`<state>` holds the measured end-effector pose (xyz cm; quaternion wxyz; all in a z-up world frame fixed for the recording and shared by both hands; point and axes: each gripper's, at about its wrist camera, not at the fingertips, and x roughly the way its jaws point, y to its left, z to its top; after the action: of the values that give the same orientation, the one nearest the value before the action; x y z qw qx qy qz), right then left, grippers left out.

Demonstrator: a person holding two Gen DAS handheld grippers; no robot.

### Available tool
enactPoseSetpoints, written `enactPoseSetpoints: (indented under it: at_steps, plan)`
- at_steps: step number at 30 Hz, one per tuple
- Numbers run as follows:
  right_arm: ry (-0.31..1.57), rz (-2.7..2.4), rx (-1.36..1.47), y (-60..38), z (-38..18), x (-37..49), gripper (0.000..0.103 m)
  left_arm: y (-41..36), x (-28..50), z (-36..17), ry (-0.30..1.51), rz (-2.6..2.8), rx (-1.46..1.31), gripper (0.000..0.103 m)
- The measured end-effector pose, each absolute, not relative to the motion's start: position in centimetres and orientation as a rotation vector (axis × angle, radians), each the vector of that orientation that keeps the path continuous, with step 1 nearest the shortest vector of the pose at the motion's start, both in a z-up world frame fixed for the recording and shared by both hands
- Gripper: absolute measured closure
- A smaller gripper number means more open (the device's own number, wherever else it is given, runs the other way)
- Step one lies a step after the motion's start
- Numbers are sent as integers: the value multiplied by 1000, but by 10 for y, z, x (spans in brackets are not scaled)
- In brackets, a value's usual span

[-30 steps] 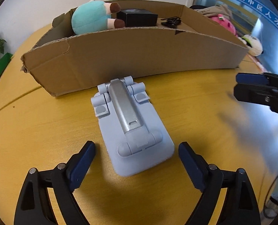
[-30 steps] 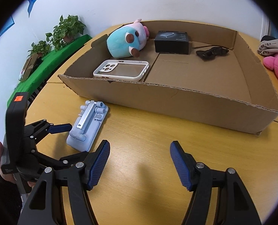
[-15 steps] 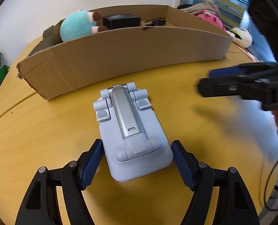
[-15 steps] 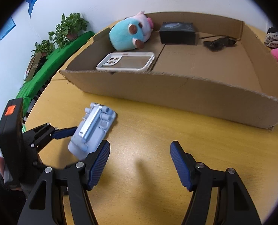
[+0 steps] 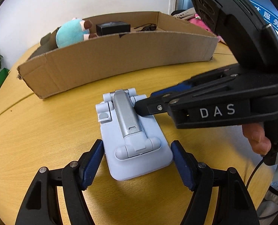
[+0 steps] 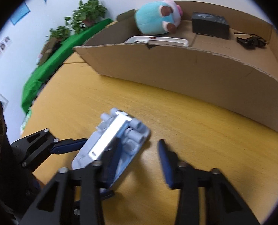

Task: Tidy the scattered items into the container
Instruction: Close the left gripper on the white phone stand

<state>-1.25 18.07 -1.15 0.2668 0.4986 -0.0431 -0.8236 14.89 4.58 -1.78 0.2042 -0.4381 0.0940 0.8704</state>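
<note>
Straddling the near end of the folded phone stand, the left hand-held gripper points steeply down at the desk; its blue pads sit just beside the stand's two long edges, and I cannot tell whether they actually press, so calling it released for now. Right hand-held gripper comes in from the right side of the left wrist view, also tilted down, jaws closing: one finger lies over the stand's top beside the silver arm, the other is off to the side over bare desk, nothing clamped yet. A bare fingertip of the person shows on the right unit's handle. Stand lies flat on the yellow wooden desk, in front of the cardboard box, outside it. Inside the box: teal plush toy, white phone case, small black box, black sunglasses. Readable text: "DAS" in white on the right gripper body; blue sign with Chinese characters at far right, only partly legible.
</note>
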Motion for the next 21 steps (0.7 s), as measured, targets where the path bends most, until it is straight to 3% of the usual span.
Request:
enactPoseSetpoints:
  at_steps: [1, 4, 7, 10, 15, 17, 18, 20, 21]
  plan:
    - [-127, -2214, 1338, 181, -11, -12, 85, 47, 150, -15, 273, 2435, -1207, 26]
    - [-107, -2232, 1320, 181, -5, -9, 85, 48, 153, -3, 280, 2456, -1160, 26]
    - [-146, -2218, 1282, 185, 4, -7, 101, 50, 157, 17, 276, 2472, -1083, 27]
    - [-46, -2245, 1262, 178, 16, -3, 101, 57, 159, 31, 327, 2481, -1042, 28]
    - [-119, -2231, 1300, 190, 9, -7, 101, 56, 153, 19, 337, 2454, -1107, 29]
    - [-148, -2218, 1320, 194, 5, -8, 98, 54, 157, 13, 326, 2448, -1136, 29]
    - [-157, -2216, 1327, 196, 4, -8, 92, 53, 158, 9, 326, 2445, -1150, 29]
    - [-195, -2201, 1337, 199, 2, -10, 67, 52, 162, 2, 329, 2440, -1175, 30]
    - [-229, -2184, 1339, 201, 2, -11, 63, 51, 162, -2, 328, 2436, -1190, 30]
